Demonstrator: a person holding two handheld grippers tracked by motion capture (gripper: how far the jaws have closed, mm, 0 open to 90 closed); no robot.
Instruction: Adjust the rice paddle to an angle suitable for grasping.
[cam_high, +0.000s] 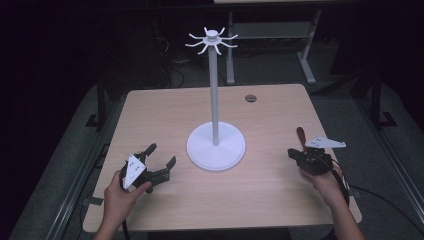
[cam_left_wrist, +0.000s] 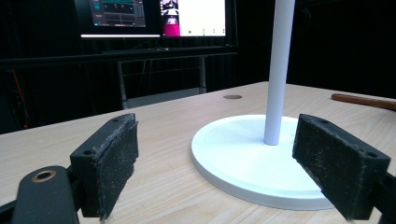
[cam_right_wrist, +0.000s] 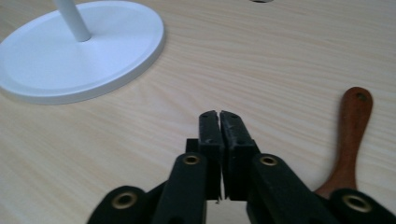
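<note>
- Left tongs (cam_high: 161, 159) gape wide, empty, near the stand (cam_high: 215, 146) on the surface (cam_high: 270, 190).
- Right tongs (cam_right_wrist: 219, 122) are pressed together, empty, just beside the wooden handle (cam_right_wrist: 351, 135).
- Risk: a careless sweep could knock the tall stand over.

White stand (cam_high: 215, 107) between two grippers

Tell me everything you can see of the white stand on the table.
The white stand is matte white, likely plastic or painted metal. A round dished base sits flat mid-table; a thin straight pole rises upright from its centre to a small cap ringed with curved hook arms, all bare. Nothing touches it; the left gripper is open near its base.
</note>
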